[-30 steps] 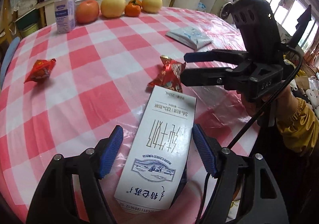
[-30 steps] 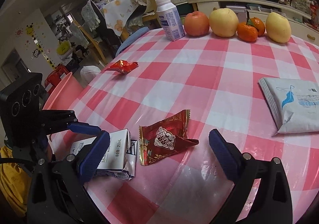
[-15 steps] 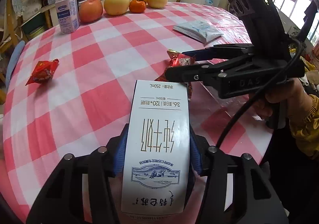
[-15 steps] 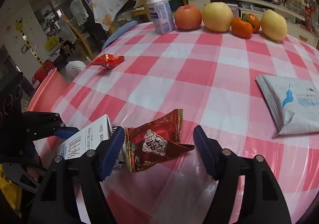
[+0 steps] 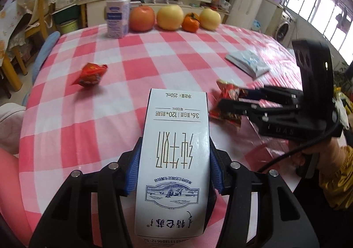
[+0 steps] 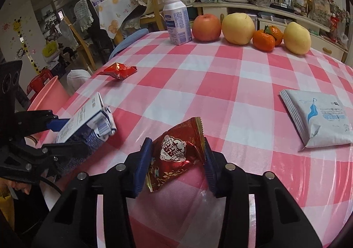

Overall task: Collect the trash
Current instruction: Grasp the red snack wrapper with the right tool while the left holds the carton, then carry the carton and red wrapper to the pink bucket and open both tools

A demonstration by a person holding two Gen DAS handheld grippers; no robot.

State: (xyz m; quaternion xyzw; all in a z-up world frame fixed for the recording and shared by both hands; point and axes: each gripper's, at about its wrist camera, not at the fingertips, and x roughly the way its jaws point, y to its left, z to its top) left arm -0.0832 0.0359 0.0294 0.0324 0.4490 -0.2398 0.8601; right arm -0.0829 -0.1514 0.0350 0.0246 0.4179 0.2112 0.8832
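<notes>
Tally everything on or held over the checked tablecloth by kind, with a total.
Milk cartons: 1
Red snack wrappers: 2
White bottles: 1
Apples and pears: 3
Oranges: 2
Grey-white flat packets: 1
Total: 10

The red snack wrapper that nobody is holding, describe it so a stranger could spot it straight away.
On the round table with the pink-and-white checked cloth, look towards its left edge, in front of the white bottle. The loose red wrapper lies there alone, puffed and crumpled; the other red wrapper is pinched between the right gripper fingers.
</notes>
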